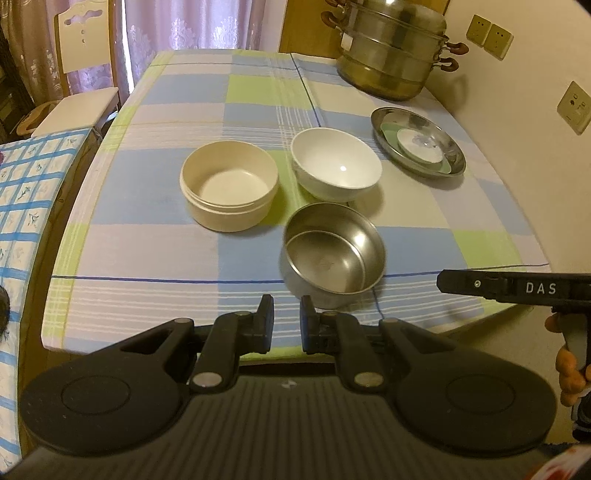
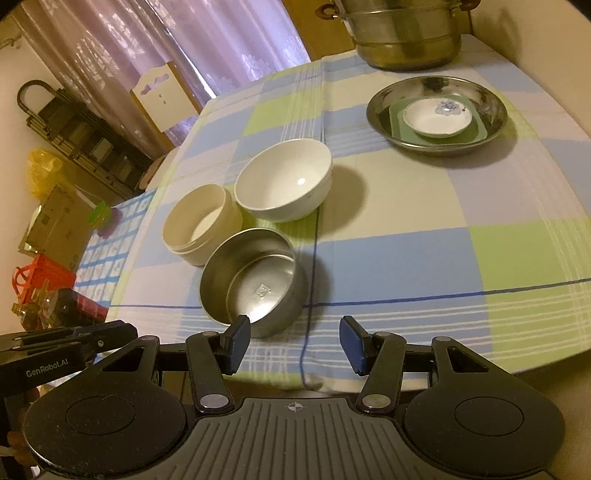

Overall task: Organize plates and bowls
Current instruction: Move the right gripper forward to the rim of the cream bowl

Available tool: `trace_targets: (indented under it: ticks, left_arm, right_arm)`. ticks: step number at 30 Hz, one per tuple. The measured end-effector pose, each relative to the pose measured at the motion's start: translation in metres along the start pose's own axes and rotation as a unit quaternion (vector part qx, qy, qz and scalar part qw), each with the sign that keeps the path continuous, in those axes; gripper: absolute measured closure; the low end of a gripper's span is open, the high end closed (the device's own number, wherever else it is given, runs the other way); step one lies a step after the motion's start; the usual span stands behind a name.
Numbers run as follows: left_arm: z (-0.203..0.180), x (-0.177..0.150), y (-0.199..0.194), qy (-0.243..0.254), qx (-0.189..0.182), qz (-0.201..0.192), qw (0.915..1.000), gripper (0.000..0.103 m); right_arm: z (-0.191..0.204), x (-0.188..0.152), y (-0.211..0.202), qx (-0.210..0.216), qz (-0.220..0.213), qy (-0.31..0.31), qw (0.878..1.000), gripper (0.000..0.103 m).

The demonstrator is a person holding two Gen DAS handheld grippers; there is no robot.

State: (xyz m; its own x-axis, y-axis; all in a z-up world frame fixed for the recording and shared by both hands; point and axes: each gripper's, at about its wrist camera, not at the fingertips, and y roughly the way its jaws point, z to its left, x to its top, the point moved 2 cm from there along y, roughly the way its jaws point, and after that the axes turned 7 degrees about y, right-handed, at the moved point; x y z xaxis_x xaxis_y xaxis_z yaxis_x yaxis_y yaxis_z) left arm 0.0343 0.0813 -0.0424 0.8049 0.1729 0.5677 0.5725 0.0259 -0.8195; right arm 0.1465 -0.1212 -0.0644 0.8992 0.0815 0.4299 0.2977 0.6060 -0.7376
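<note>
A steel bowl (image 1: 332,254) (image 2: 255,280) stands near the table's front edge. Behind it are a cream round container (image 1: 229,184) (image 2: 201,225) and a white bowl (image 1: 336,164) (image 2: 284,184). At the back right a steel plate (image 1: 448,140) (image 2: 487,107) holds a green square plate (image 2: 476,134) and a small white flowered dish (image 1: 421,146) (image 2: 437,118). My left gripper (image 1: 287,317) is nearly shut and empty, just short of the steel bowl. My right gripper (image 2: 293,339) is open and empty; its left fingertip (image 2: 240,332) overlaps the steel bowl's near rim.
A large steel steamer pot (image 1: 395,51) (image 2: 406,33) stands at the table's far right corner by the wall. A chair (image 1: 85,74) is at the far left. A second checked surface (image 1: 22,206) lies left of the table, with clutter beyond it.
</note>
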Motion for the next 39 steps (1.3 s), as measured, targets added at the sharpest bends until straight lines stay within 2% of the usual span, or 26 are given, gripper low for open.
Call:
trace_targets:
  ticks: [13, 20, 26, 34, 39]
  left_arm:
    - [0.045, 0.010, 0.017, 0.005, -0.018, 0.015, 0.9997, 0.091]
    - [0.076, 0.025, 0.030, 0.011, -0.015, 0.015, 0.9997, 0.090]
    - [0.099, 0.045, 0.045, 0.010, -0.015, 0.009, 0.9998, 0.089]
    - [0.120, 0.079, 0.068, -0.005, -0.031, -0.004, 0.9995, 0.080]
    - [0.126, 0.094, 0.089, -0.012, -0.032, 0.003, 0.9994, 0.079]
  right_arm:
    - [0.034, -0.003, 0.028, -0.018, 0.009, 0.011, 1.000, 0.049]
    - [0.060, 0.003, 0.050, -0.018, 0.004, 0.012, 1.000, 0.049]
    - [0.079, 0.017, 0.073, -0.019, -0.004, 0.006, 1.000, 0.049]
    - [0.101, 0.044, 0.109, -0.016, -0.019, -0.003, 1.000, 0.049]
    - [0.110, 0.057, 0.131, -0.020, -0.021, -0.019, 0.999, 0.050]
